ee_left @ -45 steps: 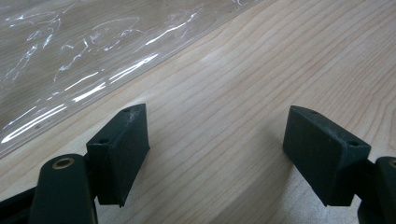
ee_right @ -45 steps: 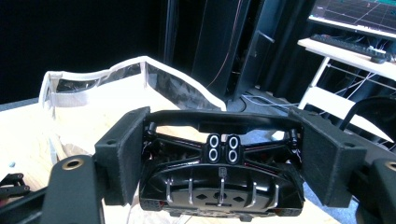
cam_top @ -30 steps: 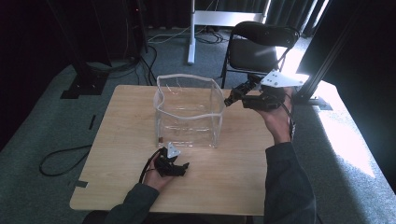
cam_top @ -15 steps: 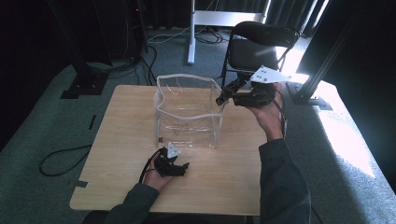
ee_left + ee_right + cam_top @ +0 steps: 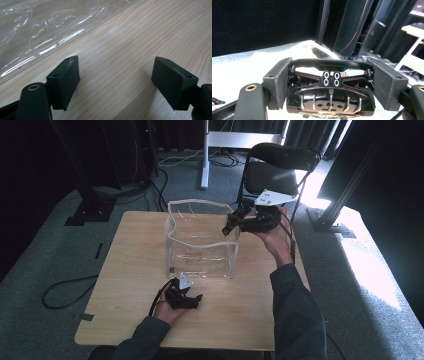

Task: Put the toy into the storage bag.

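A: Right tool (image 5: 231, 226)?
B: Raised at the far right corner of the clear bin (image 5: 200, 242), jaws clamped on a black toy car (image 5: 329, 96). In the right gripper view the car sits crosswise between the pads (image 5: 279, 80), rear end toward the camera.
A: Looks wide open though.
B: Wide only because the car is wide. It's a grip, pads on both sides.
A: Left tool (image 5: 192, 300)?
B: Low on the table (image 5: 125, 270) in front of the bin's near wall. Jaws spread, nothing between them, just wood grain (image 5: 120, 62).
A: Handling notes for the car?
B: My guess: light, hard glossy plastic, so stiff but slippery. Thin bars across the rear look snappable. Hold it by the flat body sides, as now, not the trim.
A: And the bin?
B: Thin, wavy clear plastic; probably flexes and slides if bumped. Empty as far as I can see.
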`<state>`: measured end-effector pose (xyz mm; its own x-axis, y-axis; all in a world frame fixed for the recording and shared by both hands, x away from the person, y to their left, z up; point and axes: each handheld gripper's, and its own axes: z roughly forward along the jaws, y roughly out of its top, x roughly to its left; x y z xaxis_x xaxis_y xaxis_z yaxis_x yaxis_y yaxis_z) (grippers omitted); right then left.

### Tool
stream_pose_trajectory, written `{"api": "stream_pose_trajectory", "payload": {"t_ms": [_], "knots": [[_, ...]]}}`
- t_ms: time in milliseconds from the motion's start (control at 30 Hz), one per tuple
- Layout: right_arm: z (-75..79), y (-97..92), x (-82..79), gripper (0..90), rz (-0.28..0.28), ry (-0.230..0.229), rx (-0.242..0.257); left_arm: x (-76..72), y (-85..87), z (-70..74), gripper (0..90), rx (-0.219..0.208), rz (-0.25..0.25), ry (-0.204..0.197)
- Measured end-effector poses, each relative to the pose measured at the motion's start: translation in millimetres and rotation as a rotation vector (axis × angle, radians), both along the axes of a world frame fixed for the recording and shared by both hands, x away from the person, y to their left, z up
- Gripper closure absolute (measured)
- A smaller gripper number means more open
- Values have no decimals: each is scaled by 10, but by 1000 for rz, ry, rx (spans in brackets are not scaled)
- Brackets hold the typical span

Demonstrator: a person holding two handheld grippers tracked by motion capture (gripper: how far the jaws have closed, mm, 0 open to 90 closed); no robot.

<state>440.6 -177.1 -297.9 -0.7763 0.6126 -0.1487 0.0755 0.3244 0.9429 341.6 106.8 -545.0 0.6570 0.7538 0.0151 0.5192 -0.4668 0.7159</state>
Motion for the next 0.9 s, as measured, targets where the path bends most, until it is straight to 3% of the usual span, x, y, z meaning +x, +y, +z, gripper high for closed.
{"api": "stream_pose_trajectory", "payload": {"t_ms": [367, 900], "knots": [[-234, -24, 314, 245, 49, 94, 15, -1, -2, -2, 232, -3, 2, -1], [-477, -138, 483, 244, 58, 175, 27, 2, -10, -2, 233, -5, 4, -1]]}}
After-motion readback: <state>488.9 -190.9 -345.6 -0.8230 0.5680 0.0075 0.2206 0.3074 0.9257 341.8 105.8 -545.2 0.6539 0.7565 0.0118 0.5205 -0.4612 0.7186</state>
